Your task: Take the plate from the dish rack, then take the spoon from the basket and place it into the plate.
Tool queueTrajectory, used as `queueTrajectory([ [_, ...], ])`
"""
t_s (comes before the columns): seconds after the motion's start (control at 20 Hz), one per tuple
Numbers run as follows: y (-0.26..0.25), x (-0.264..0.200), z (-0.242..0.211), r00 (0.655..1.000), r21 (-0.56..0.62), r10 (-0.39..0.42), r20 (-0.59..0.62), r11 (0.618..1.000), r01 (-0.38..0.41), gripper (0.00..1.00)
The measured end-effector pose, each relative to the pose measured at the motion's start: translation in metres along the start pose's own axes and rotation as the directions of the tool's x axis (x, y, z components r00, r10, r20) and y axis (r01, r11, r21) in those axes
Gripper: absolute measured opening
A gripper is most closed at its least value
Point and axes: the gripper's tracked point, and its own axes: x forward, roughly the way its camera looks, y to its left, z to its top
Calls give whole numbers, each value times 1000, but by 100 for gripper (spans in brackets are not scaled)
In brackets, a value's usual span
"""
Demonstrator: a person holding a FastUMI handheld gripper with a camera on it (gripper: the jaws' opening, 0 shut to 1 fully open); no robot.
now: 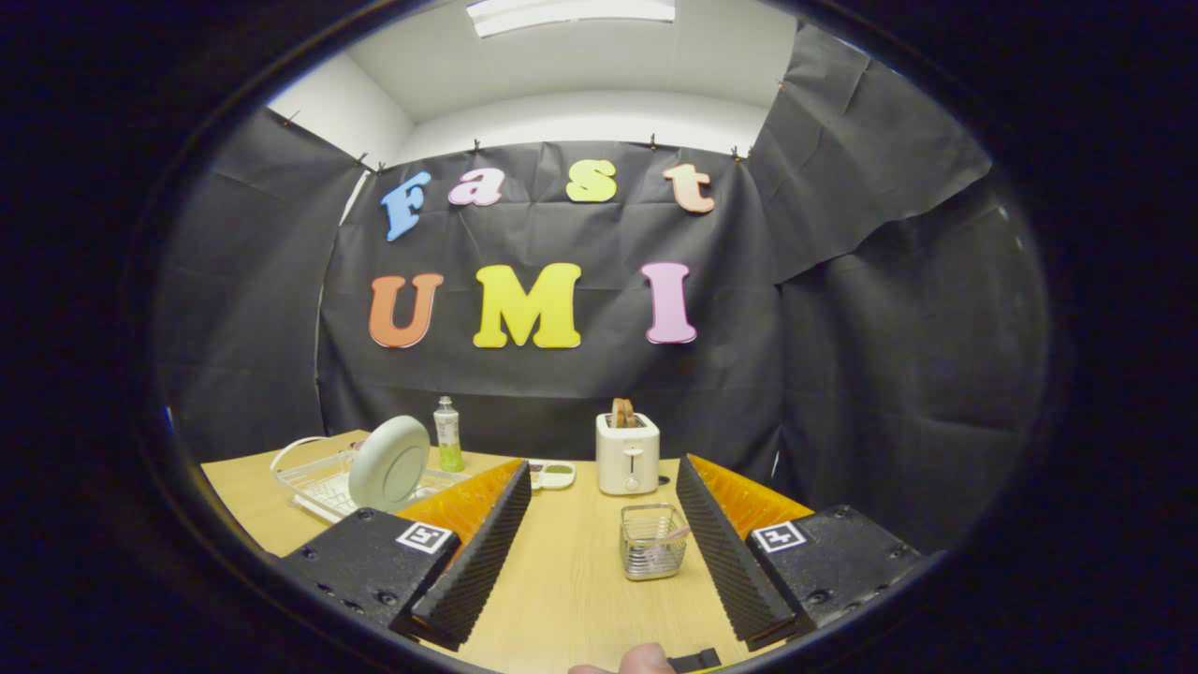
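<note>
Your plate (389, 462) stands on edge in the dish rack (314, 482), left of centre in the lower frame, its face turned toward you and slightly right, its rim leaning a little. The spoon (676, 534) lies tilted in the wire basket (653, 541), its pale handle slanting up to the right over the rim. Your gripper (604, 510) sits level above the table (562, 580), pointing straight ahead, fingers spread wide and holding nothing; the basket stands between them, nearer the right one. The toaster (627, 453) stands beyond.
</note>
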Motion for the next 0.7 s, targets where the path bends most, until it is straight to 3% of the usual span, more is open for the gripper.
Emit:
queueTrajectory([
  [0.7, 94, 37, 87, 979, -30, 202, -35, 979, -203, 100],
])
